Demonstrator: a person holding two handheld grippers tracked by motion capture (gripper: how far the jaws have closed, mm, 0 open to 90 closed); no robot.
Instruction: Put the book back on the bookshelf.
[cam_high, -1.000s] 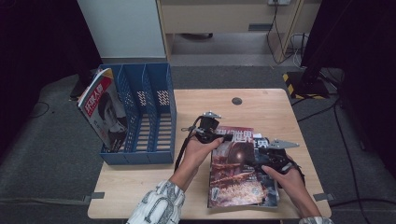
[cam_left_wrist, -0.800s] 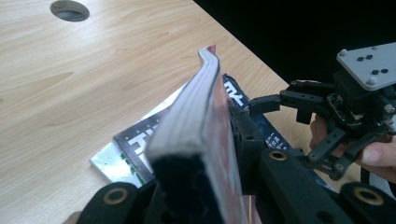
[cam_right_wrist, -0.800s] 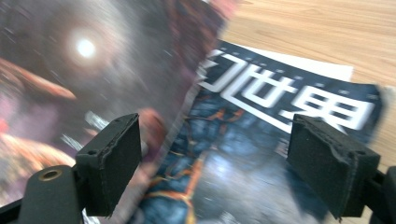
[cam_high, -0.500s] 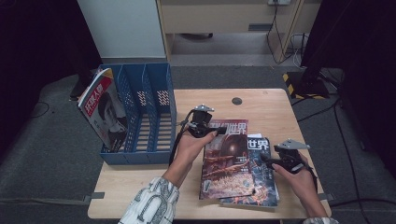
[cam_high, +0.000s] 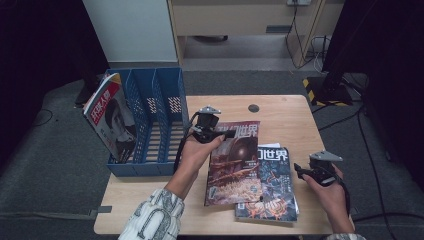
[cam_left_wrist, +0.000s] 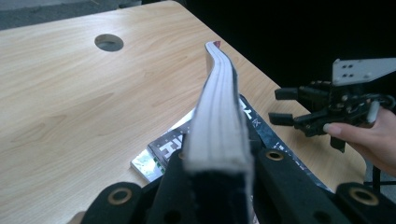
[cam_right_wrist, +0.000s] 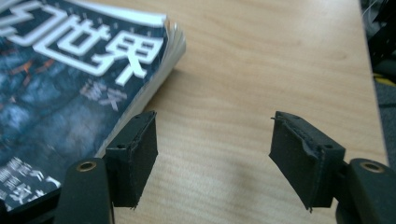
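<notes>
In the high view the left hand-held gripper (cam_high: 226, 134), pinching the red magazine (cam_high: 235, 165), has lifted it off the blue magazine (cam_high: 270, 185) on the surface (cam_high: 285, 107), while in the right gripper view the right hand-held gripper (cam_right_wrist: 212, 156), withdrawn, has just been closing on nothing, freeing the lifted copy for the blue rack (cam_high: 150, 120).

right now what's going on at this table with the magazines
A person works with a hand-held gripper in each hand. The left hand-held gripper is clamped on the top edge of a reddish magazine, lifting it off a dark blue magazine that lies flat on the wooden table. The right hand-held gripper hangs open beside the blue one, its jaws having just been closing with nothing between them. A blue file rack stands to the left.
</notes>
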